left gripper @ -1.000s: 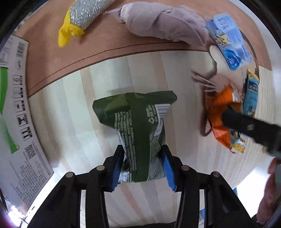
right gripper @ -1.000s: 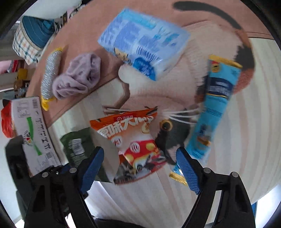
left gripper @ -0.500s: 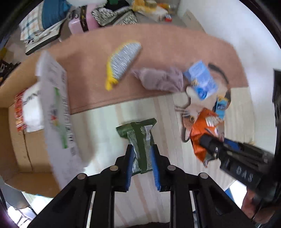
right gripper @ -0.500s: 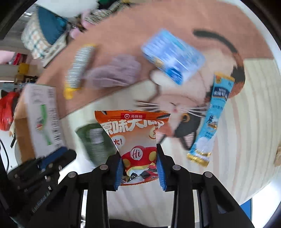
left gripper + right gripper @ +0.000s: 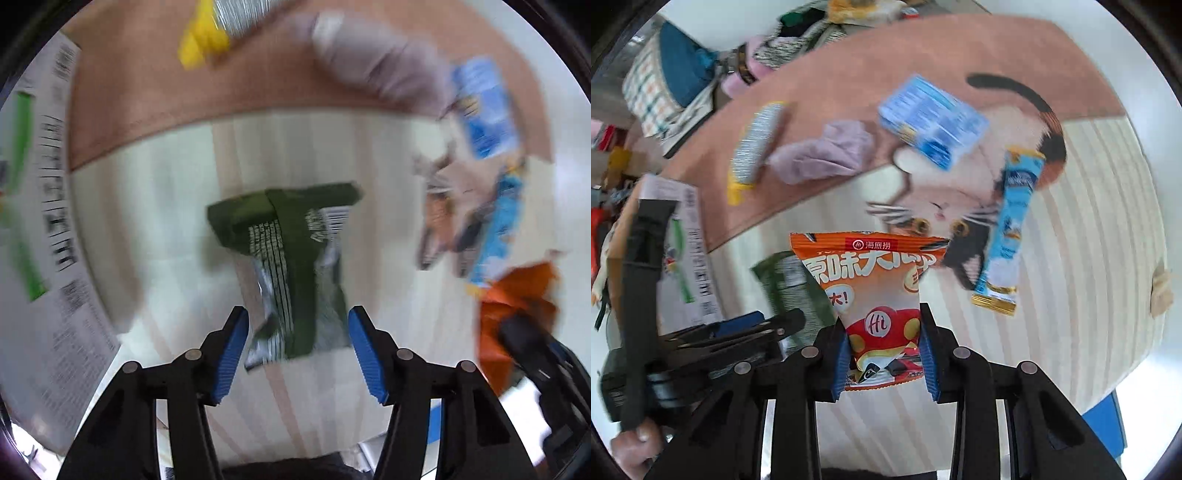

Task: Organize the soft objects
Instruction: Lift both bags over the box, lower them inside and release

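Note:
A green snack bag [image 5: 291,266] lies on the pale striped mat between the open jaws of my left gripper [image 5: 298,343], which do not touch it. It also shows in the right wrist view [image 5: 790,284]. My right gripper [image 5: 884,350] is shut on an orange snack bag [image 5: 875,291] and holds it up above the mat. The orange bag shows at the right edge of the left wrist view [image 5: 517,314].
On the cat-print rug [image 5: 849,96] lie a lilac cloth [image 5: 827,151], a silver-and-yellow toy [image 5: 753,147], a blue tissue pack [image 5: 931,118] and a blue stick sachet [image 5: 1008,229]. A cardboard box flap [image 5: 44,221] stands at the left. Clutter lies beyond the rug.
My left gripper has opened and let go of the green bag, which now lies on the mat. My right gripper stays shut on the orange bag.

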`<act>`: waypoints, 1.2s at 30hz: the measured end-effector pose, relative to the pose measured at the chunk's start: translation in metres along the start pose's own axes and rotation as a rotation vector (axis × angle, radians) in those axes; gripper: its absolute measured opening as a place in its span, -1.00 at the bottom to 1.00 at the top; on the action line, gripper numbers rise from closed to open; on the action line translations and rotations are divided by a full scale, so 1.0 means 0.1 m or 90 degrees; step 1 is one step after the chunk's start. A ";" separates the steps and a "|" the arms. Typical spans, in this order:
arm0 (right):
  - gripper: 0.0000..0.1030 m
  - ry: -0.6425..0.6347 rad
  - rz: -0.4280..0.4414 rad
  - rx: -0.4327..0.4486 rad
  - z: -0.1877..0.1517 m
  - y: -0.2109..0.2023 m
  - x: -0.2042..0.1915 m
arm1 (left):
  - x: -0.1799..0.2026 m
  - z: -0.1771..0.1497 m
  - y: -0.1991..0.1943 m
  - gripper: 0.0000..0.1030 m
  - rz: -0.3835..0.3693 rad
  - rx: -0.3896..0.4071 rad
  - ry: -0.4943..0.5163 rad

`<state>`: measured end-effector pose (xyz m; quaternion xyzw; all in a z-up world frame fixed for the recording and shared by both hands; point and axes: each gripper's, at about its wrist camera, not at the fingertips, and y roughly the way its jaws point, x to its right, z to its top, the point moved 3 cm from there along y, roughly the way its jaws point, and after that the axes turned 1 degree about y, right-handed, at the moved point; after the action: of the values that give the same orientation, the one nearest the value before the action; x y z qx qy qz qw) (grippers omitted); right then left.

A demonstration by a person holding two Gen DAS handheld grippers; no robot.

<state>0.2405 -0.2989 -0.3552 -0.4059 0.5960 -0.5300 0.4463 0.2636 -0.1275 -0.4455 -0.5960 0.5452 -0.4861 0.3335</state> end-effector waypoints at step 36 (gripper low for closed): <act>-0.33 -0.192 0.086 0.023 -0.68 -0.09 -3.21 | -2.98 -0.51 -2.19 -0.50 0.091 0.289 -0.130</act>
<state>0.2630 0.0259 -0.3112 -0.4319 0.5385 -0.4425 0.5724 0.3073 0.2093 -0.2908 -0.5121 0.4263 -0.5083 0.5455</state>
